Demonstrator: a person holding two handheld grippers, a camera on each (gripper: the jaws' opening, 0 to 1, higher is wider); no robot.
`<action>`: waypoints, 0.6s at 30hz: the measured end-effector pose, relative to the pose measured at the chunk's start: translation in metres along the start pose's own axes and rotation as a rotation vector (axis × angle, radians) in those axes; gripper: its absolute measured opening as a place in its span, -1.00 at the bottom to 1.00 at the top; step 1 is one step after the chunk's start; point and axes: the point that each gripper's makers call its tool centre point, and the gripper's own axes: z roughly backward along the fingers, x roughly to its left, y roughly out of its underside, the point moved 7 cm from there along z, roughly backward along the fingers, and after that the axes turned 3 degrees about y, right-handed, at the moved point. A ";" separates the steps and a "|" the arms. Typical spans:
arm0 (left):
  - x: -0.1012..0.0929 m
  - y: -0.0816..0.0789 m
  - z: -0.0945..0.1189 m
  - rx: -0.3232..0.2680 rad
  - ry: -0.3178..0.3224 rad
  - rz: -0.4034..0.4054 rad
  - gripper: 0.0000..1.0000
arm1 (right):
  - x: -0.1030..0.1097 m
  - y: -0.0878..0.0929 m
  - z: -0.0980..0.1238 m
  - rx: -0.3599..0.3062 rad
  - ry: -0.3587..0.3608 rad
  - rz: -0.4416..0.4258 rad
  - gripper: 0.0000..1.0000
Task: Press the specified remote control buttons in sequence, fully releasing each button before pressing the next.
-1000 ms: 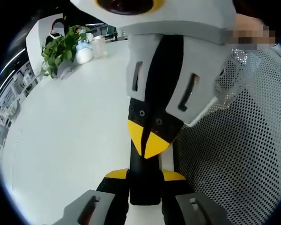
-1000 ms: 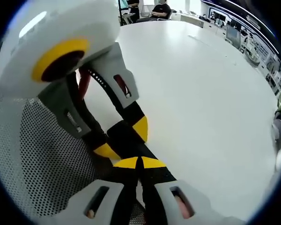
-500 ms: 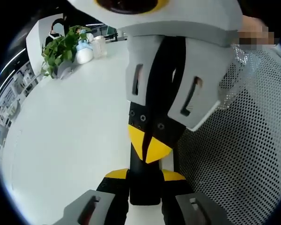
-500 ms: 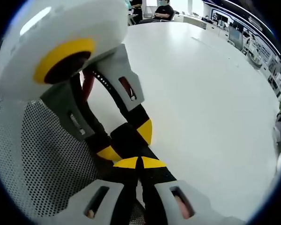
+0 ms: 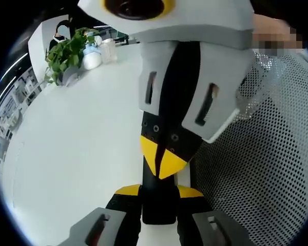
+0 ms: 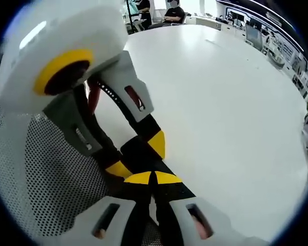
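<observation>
The left claw (image 5: 158, 192) clamps the black remote control (image 5: 158, 197) over the white desk (image 5: 77, 154); the right claw (image 5: 164, 159), tips pinched together, touches it.

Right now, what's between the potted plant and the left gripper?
Only bare white table runs from the potted plant to the left gripper, seen in the left gripper view; that gripper clamps the black remote.

A white table (image 5: 77, 148) carries a perforated mat (image 5: 267, 169) at 3 o'clock and a potted plant (image 5: 64, 54) at 10 o'clock.
</observation>
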 end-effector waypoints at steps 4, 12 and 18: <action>0.000 0.000 0.000 0.000 0.000 0.000 -0.51 | 0.001 0.000 0.000 0.002 0.006 0.020 -1.00; 0.000 0.000 0.000 -0.005 0.000 0.003 -0.51 | -0.001 -0.001 0.000 0.011 -0.001 -0.039 -1.00; 0.000 0.001 0.000 -0.004 0.000 0.002 -0.51 | -0.001 -0.002 0.000 0.024 -0.003 -0.074 -1.00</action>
